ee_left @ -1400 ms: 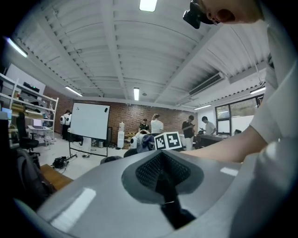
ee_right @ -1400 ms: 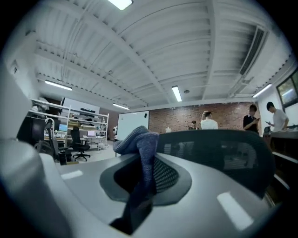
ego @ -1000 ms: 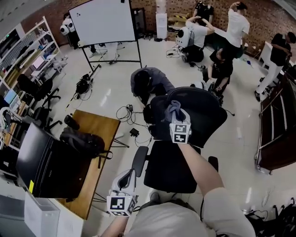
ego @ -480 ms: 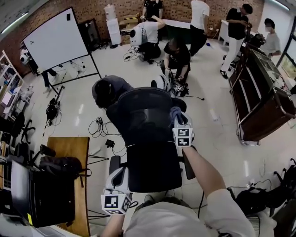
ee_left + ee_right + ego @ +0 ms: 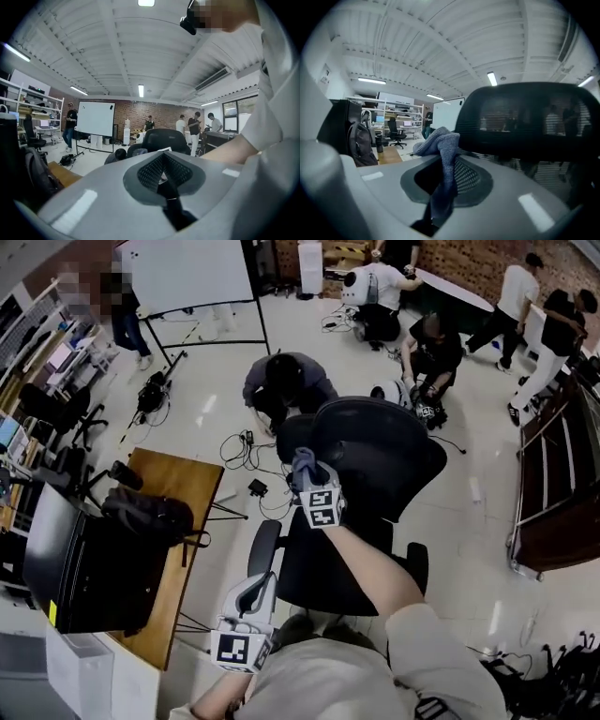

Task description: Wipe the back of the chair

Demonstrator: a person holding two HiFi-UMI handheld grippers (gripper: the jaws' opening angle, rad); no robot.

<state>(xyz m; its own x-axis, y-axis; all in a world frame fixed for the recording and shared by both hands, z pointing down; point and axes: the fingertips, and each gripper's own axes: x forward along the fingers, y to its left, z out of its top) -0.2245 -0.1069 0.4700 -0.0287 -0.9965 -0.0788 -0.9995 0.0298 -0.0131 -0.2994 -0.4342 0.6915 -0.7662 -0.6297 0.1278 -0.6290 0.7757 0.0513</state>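
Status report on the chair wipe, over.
Right gripper shut on cloth; left gripper shut, empty, held low. Cloth at chair back left edge. Person crouched beyond it, nothing blocking.

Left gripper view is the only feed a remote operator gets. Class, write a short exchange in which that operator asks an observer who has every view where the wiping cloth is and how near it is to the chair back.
Operator: I see the chair far off and no cloth. Who has it?
Observer: The right gripper is shut on a blue-grey cloth, which bunches up above it.
Operator: Is it at the chair back yet?
Observer: In the head view, the cloth sits at the left edge of the chair back, near the top. I cannot tell whether it touches.
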